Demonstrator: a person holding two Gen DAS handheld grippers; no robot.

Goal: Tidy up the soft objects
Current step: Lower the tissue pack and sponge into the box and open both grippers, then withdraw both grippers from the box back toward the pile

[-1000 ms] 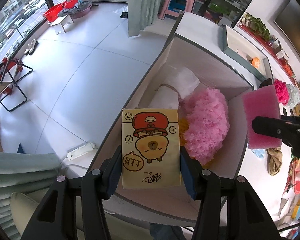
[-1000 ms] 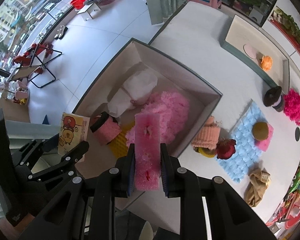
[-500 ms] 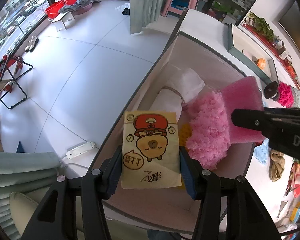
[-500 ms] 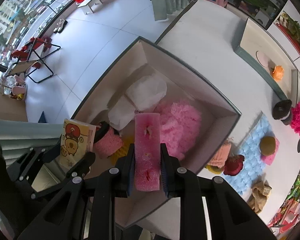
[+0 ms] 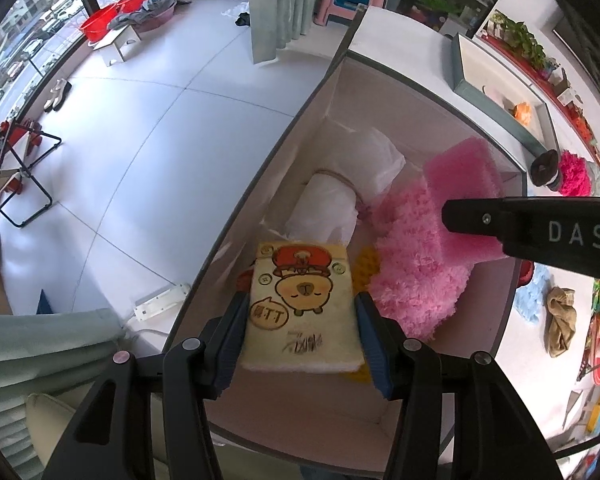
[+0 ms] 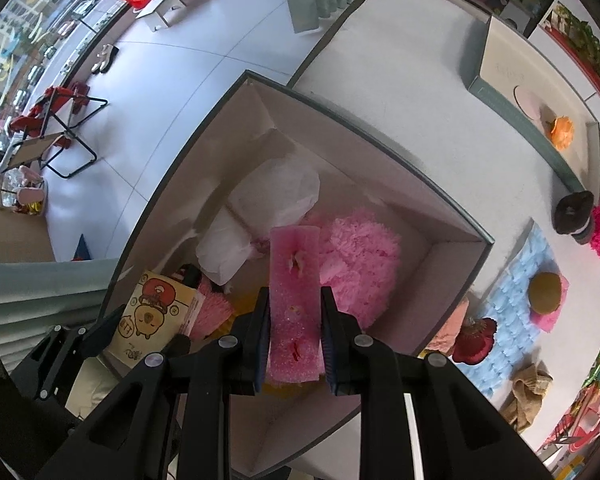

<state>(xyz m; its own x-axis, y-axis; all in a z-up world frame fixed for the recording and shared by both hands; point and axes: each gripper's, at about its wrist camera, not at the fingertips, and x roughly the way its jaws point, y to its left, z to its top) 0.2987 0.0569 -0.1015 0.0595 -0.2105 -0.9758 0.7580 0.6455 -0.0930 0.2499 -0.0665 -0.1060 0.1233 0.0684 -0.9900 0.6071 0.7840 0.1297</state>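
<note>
An open grey box [image 5: 420,84] holds white rolls [image 5: 328,208] and a fluffy pink piece [image 5: 412,276]. My left gripper [image 5: 300,300] points down into the box's near end. A yellow pad printed with a cartoon animal [image 5: 304,304] stands between its fingers, which still touch both of the pad's edges while the jaws are opening. My right gripper [image 6: 294,294] is shut on a pink sponge [image 6: 296,292], held upright over the fluffy pink piece [image 6: 360,252] inside the box [image 6: 380,128]. The yellow pad [image 6: 156,312] shows at the lower left of the right wrist view.
Right of the box, on the white table, lie a blue mat [image 6: 508,300] with a brown ball, a red flower, a tan cloth [image 6: 528,392] and a dark cap. A shallow tray [image 6: 500,68] sits behind. Left of the box the floor drops away, with a power strip [image 5: 160,300].
The right gripper has carried the pink sponge from beside the box in over the fluffy pink piece and lower. The yellow pad has tipped slightly, showing its lower edge.
</note>
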